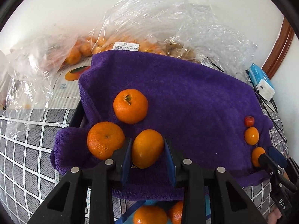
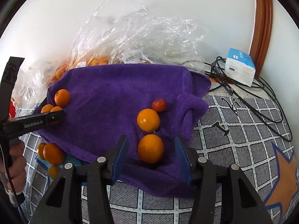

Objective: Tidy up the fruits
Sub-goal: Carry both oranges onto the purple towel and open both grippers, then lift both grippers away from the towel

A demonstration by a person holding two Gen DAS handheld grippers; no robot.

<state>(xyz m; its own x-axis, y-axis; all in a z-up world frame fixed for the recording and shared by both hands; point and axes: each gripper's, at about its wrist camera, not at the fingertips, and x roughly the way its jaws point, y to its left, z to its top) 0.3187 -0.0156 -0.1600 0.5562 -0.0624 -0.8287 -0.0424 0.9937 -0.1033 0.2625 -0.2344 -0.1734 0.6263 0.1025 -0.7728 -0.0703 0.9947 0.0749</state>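
A purple towel [image 1: 186,97] is spread over a raised surface. My left gripper [image 1: 147,146] is shut on an orange tangerine [image 1: 147,148] low on the towel's left side. Two more tangerines lie beside it, one [image 1: 105,140] touching the left finger and one [image 1: 130,106] just above. My right gripper [image 2: 151,145] stands open around another tangerine [image 2: 151,148], which rests on the towel with a gap on each side. Beyond that lie a rounder orange fruit [image 2: 148,119] and a small red fruit [image 2: 159,105], all three in a row.
Clear plastic bags [image 1: 149,18] of fruit are heaped behind the towel against a white wall. A tissue pack [image 2: 240,69] and black cables [image 2: 261,97] lie at the right. More tangerines [image 2: 53,154] sit below the towel's front left edge. A hand [image 2: 17,160] holds the left gripper.
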